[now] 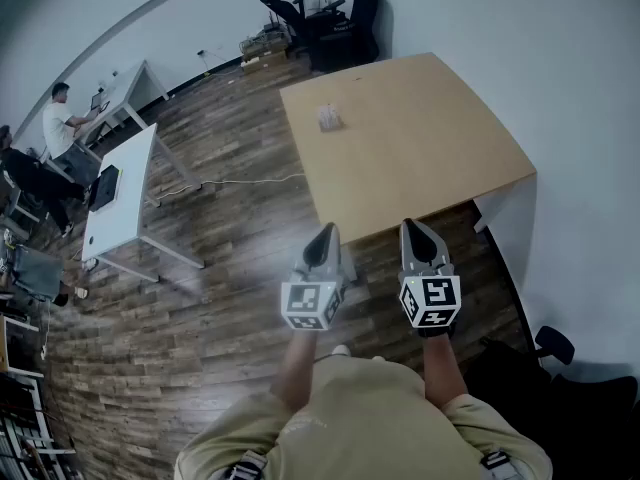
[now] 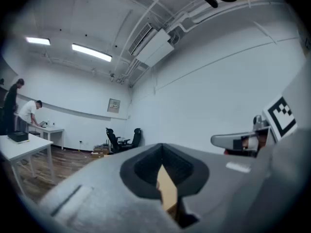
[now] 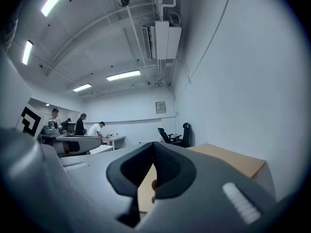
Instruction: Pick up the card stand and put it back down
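Note:
The card stand (image 1: 328, 118), small and clear, stands on the far left part of the wooden table (image 1: 420, 148). It is well ahead of both grippers. My left gripper (image 1: 323, 234) hovers over the floor just short of the table's near edge, jaws shut with nothing in them. My right gripper (image 1: 414, 230) is level with it to the right, at the table's near edge, also shut and empty. In the left gripper view the shut jaws (image 2: 163, 147) point up at the room, and the right gripper view (image 3: 154, 144) shows the tabletop (image 3: 228, 159) ahead. Neither gripper view shows the stand.
White desks (image 1: 125, 193) stand to the left, with a person (image 1: 58, 118) seated at the far one. Black office chairs (image 1: 340, 18) sit against the back wall. A cable (image 1: 240, 182) runs across the wood floor. Another black chair (image 1: 555, 346) is at lower right by the wall.

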